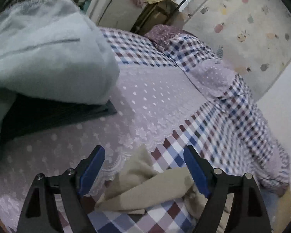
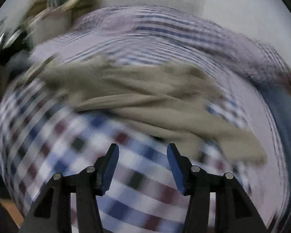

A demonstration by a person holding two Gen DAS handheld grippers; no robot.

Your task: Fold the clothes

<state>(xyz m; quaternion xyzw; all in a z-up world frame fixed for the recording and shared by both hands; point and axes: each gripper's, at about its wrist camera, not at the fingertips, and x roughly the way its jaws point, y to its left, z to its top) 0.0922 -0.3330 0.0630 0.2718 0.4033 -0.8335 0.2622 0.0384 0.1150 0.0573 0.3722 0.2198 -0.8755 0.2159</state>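
Both hand-held grippers hover over a bed with their blue-padded jaws spread apart and nothing between them: the left gripper (image 1: 144, 171) above a crumpled beige garment (image 1: 145, 190), the right gripper (image 2: 142, 168) above bare checked cloth.

Largest in sight is the checked bedsheet (image 1: 232, 120), white with blue and dark red squares, which covers the bed and runs to the pale wall (image 1: 281, 106). Over its middle lies a lilac lace spread (image 1: 155, 97) with white dots and a scalloped edge; the edge ends just beside the beige garment. A thick pale-green blanket (image 1: 44, 54) is heaped at the left of the left wrist view, its lower edge lifted over a dark gap. Behind the bed hangs a curtain (image 1: 248, 25) printed with pineapples, and stacked bedding and boxes (image 1: 126, 9) stand at the head end.

From the right wrist view, badly smeared by motion, the beige garment (image 2: 145, 101) sprawls across the sheet (image 2: 67, 155) in loose folds, ahead of the fingertips and apart from them. A blue-grey strip (image 2: 285, 120) shows at the right edge; what it is cannot be told.
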